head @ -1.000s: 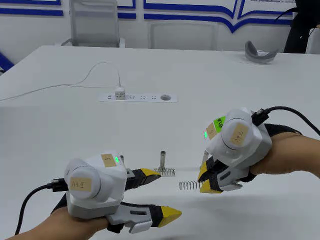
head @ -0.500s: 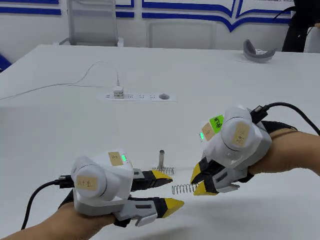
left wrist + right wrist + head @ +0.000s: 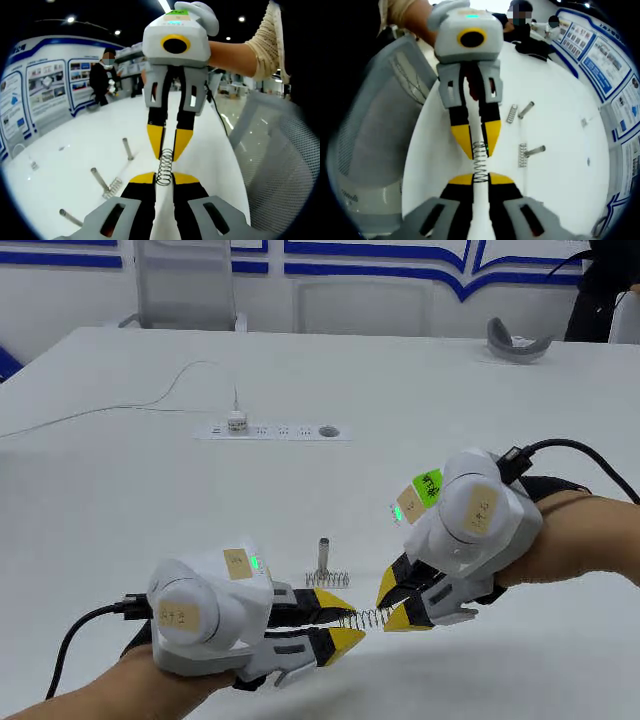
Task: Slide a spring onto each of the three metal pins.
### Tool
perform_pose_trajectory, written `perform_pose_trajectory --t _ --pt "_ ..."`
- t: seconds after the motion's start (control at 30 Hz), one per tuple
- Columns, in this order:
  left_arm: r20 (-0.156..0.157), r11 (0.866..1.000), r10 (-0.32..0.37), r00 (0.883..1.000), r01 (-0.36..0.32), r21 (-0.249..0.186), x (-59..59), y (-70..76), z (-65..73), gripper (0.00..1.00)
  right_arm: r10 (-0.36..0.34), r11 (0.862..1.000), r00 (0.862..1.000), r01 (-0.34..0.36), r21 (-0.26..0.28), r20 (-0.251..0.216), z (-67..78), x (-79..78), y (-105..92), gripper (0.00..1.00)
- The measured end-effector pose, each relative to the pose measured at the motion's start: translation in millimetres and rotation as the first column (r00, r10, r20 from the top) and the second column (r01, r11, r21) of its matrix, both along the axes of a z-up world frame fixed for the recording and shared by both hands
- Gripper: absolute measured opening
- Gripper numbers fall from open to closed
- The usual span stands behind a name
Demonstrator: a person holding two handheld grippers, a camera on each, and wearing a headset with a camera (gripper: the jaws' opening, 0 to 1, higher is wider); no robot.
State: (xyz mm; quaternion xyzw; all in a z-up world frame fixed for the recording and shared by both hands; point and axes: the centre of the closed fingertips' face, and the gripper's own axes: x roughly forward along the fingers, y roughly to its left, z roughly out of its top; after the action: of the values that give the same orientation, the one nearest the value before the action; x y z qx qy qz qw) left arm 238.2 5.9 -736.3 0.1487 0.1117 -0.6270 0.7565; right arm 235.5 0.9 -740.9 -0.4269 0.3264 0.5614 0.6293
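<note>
and here it is: one thin silver coil spring [image 3: 368,618] strung over the white worktop [image 3: 150,490] between two tools. the right hand-held gripper [image 3: 384,614] has its yellow-tipped jaws pinched down on one end, and the left hand-held gripper [image 3: 355,621] is squeezed in on the other end, tip to tip. count the targets in the left gripper view: three upright grey metal pins [image 3: 128,148], none wearing a spring. in the right gripper view, two loose silver springs [image 3: 522,155] lie flat, each just beside the foot of a pin. that makes three springs in all.
</note>
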Motion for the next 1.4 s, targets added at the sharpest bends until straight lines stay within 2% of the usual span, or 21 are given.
perform_pose_trajectory --t 0.27,0.47,0.67,0.87,1.17,1.4 --pt "0.004 1.000 0.005 1.000 -0.005 0.012 1.7 1.5 -1.7 0.12 0.007 1.000 1.000 -0.007 0.010 0.013 15.4 -0.9 5.4 0.11" --pt "0.003 1.000 0.003 1.000 -0.003 0.015 1.4 1.3 -1.9 0.12 0.010 0.998 1.000 -0.011 0.058 0.016 29.1 -2.4 15.4 0.11" --pt "0.002 1.000 0.002 1.000 -0.002 0.015 1.3 0.8 -2.2 0.11 0.011 0.996 1.000 -0.012 0.088 0.015 34.1 -3.2 23.0 0.11" --pt "-0.003 1.000 0.002 1.000 -0.002 0.007 0.0 -0.5 -0.7 0.11 0.014 0.989 1.000 -0.015 0.145 0.009 42.3 -4.8 35.8 0.11" --pt "-0.021 1.000 0.014 1.000 -0.014 -0.012 0.4 -0.2 0.2 0.11 -0.004 0.986 1.000 0.004 0.164 0.001 43.2 -4.1 38.6 0.12" --pt "-0.022 0.999 0.018 1.000 -0.019 -0.027 0.1 -2.1 3.6 0.11 -0.023 0.985 1.000 0.023 0.168 -0.006 41.1 -3.7 36.2 0.13"
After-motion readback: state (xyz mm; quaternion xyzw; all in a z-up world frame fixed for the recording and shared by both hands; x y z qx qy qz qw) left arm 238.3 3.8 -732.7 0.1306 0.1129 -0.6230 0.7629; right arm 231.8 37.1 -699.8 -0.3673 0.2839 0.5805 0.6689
